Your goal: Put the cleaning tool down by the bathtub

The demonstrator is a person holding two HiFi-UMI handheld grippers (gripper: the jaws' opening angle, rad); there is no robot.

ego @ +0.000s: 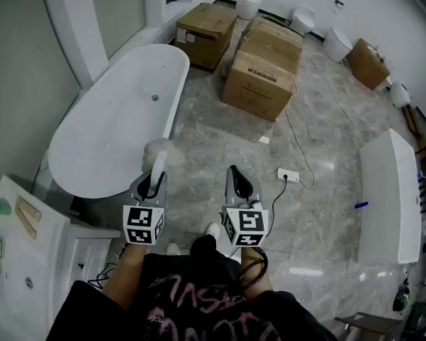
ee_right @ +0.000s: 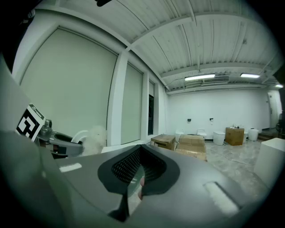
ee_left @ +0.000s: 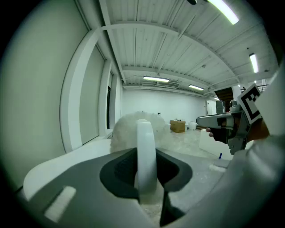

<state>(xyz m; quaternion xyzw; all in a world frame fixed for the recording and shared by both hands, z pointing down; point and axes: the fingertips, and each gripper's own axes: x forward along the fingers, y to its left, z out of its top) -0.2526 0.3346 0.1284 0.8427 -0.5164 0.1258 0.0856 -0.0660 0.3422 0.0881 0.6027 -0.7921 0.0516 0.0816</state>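
The cleaning tool is a white handle [ee_left: 145, 156] ending in a fluffy white head [ee_left: 127, 129]. My left gripper [ego: 155, 175] is shut on the handle, and the head [ego: 156, 148] hangs over the floor just beside the near end of the white bathtub [ego: 118, 121]. The tub's rim [ee_left: 58, 162] runs off to the left in the left gripper view. My right gripper [ego: 235, 175] is held level with the left one, a little to its right, jaws shut with nothing between them. In the right gripper view the left gripper [ee_right: 53, 141] and the fluffy head [ee_right: 94, 137] appear at the left.
Cardboard boxes [ego: 261, 60] stand on the marble floor past the tub, another [ego: 367, 62] at the far right. Toilets [ego: 303, 17] line the back wall. A long white cabinet [ego: 389, 192] is on the right, a power strip [ego: 288, 174] lies ahead, and a white vanity [ego: 32, 254] is at the near left.
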